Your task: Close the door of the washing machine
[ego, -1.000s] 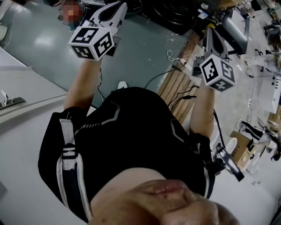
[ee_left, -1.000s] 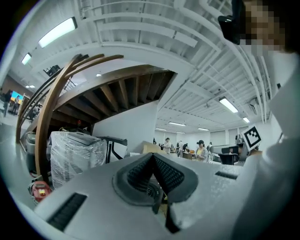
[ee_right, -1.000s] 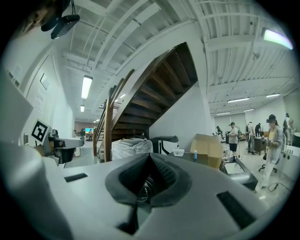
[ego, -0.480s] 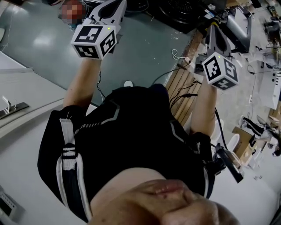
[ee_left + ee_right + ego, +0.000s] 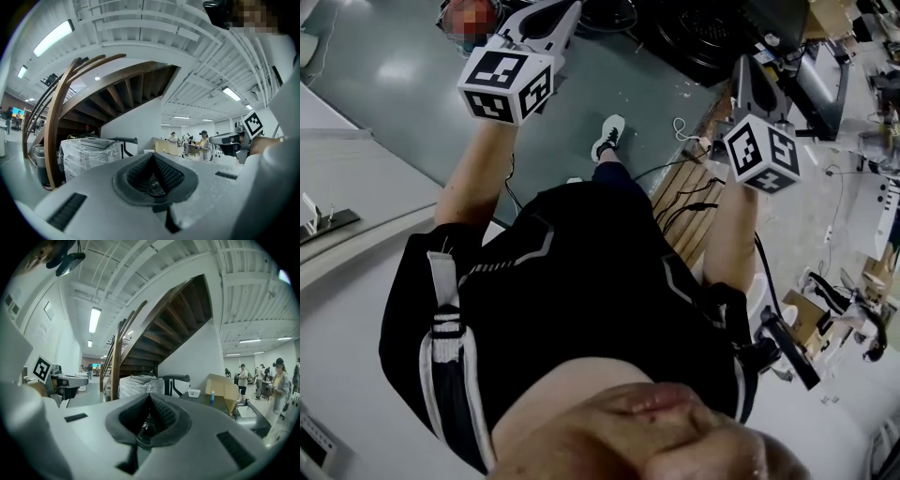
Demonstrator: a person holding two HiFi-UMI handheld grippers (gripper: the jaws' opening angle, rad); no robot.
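Observation:
No washing machine or door can be made out in any view. In the head view my left gripper (image 5: pixel 565 9) is held up in front of the person's chest, pointing away, with its marker cube (image 5: pixel 508 82) facing the camera. My right gripper (image 5: pixel 747 66) is held up alongside it at the right, with its own cube (image 5: pixel 761 152). In each gripper view the dark pads meet with nothing between them: the left gripper (image 5: pixel 153 161) is shut and the right gripper (image 5: pixel 150 405) is shut. Both point level into an open hall.
Ahead stands a wooden staircase (image 5: pixel 123 350) with a plastic-wrapped appliance (image 5: pixel 88 152) at its foot. Right of it are a cardboard box (image 5: pixel 224 386) and several people. Below the hands lie a green floor (image 5: pixel 412 75), a wooden pallet (image 5: pixel 680 178) with cables, and cluttered equipment at the right.
The floor and clutter have slid under the person, and a shoe has come into view ahead of the body. Both grippers stay raised and shut, nearly where they were in the picture.

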